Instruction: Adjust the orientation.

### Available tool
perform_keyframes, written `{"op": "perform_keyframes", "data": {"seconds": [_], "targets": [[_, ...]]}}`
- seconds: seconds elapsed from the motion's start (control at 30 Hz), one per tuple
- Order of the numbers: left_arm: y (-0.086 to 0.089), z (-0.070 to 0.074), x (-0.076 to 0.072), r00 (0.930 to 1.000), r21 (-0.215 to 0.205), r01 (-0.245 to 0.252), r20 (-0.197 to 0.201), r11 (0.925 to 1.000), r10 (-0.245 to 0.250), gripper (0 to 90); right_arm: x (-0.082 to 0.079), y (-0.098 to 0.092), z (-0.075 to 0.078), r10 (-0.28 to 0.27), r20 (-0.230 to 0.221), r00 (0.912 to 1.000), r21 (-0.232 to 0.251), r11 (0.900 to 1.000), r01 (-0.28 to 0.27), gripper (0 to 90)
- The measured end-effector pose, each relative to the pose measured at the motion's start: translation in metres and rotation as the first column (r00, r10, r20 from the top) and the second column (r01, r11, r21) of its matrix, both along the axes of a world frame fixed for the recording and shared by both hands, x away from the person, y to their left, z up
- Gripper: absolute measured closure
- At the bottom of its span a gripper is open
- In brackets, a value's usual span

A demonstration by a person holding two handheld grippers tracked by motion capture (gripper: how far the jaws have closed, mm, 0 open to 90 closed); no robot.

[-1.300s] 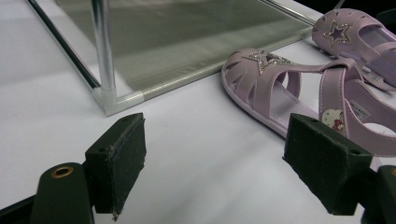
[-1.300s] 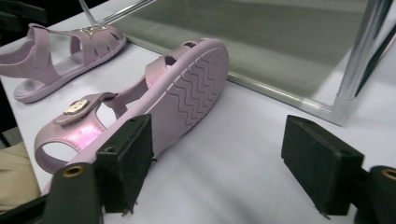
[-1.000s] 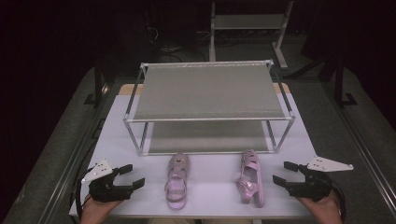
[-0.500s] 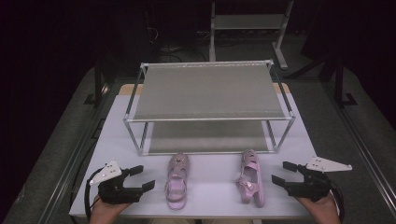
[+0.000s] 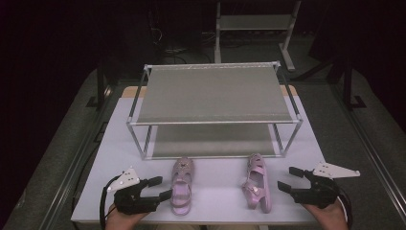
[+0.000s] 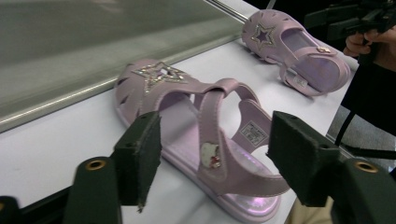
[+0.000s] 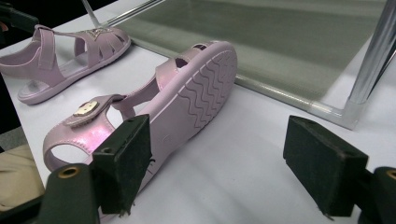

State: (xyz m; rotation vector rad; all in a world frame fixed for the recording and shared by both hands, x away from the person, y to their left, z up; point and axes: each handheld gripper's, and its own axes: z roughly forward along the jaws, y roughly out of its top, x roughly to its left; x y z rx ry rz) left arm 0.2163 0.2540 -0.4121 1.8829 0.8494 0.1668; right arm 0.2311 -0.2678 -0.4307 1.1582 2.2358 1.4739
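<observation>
Two pink plastic strap sandals lie on the white table before a two-tier metal shoe rack. Left sandal stands upright, heel toward the person; the left gripper gapes beside its heel. Right sandal lies on its side, apart from the spread right gripper.

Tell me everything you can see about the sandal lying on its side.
The tipped sandal is pale pink with a pearly sheen and looks like soft plastic. It has a cut-out toe cap, a buckled ankle strap with a small charm, and a wavy-treaded sole turned toward the right gripper. It rests on the white table, just before the rack, untouched.
</observation>
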Motion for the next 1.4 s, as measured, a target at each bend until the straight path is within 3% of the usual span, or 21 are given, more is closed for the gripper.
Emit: {"op": "perform_keyframes", "data": {"seconds": [0.23, 0.53, 0.57, 0.67, 0.8, 1.0, 1.17, 1.27, 1.4], "targets": [[-0.010, -0.001, -0.002, 0.9999, 0.051, -0.004, -0.012, 0.9987, 0.005, 42.0, -0.001, 0.003, -0.001, 0.011, 0.001, 0.9999, -0.006, 1.000, -0.011, 22.9], [-0.019, -0.007, 0.000, 0.9975, 0.101, -0.059, -0.032, 0.9932, 0.062, 51.3, -0.002, 0.005, 0.000, 0.013, 0.003, 0.9999, -0.010, 1.000, -0.013, 22.9], [-0.020, -0.006, 0.000, 0.9969, 0.098, -0.066, -0.035, 0.9929, 0.070, 57.5, -0.002, 0.007, -0.001, 0.016, 0.002, 0.9999, -0.014, 1.000, -0.016, 22.9], [-0.021, -0.007, 0.000, 0.9964, 0.114, -0.068, -0.042, 0.9912, 0.073, 62.3, -0.002, 0.008, -0.001, 0.021, 0.004, 0.9998, -0.020, 1.000, -0.020, 22.9], [-0.020, -0.008, 0.001, 0.9944, 0.102, -0.068, -0.074, 0.9924, 0.076, 68.8, -0.002, 0.009, -0.001, 0.027, 0.004, 0.9996, -0.020, 0.999, -0.026, 22.9], [-0.022, -0.007, -0.001, 0.9934, 0.127, -0.092, -0.055, 0.9876, 0.100, 74.6, -0.003, 0.011, 0.000, 0.031, 0.011, 0.9995, -0.023, 0.999, -0.031, 22.9], [-0.017, -0.009, -0.001, 0.9910, 0.124, -0.116, -0.053, 0.9854, 0.123, 79.7, -0.004, 0.012, 0.000, 0.031, 0.015, 0.9994, -0.025, 0.999, -0.031, 22.9], [-0.012, -0.008, -0.002, 0.9871, 0.136, -0.155, -0.019, 0.9785, 0.159, 81.7, -0.005, 0.012, 0.000, 0.030, 0.014, 0.9995, -0.026, 0.999, -0.029, 22.9], [-0.006, -0.008, -0.002, 0.9839, 0.106, -0.173, -0.028, 0.9793, 0.177, 83.3, -0.004, 0.012, 0.000, 0.025, 0.017, 0.9996, -0.027, 0.999, -0.024, 23.0]]}}
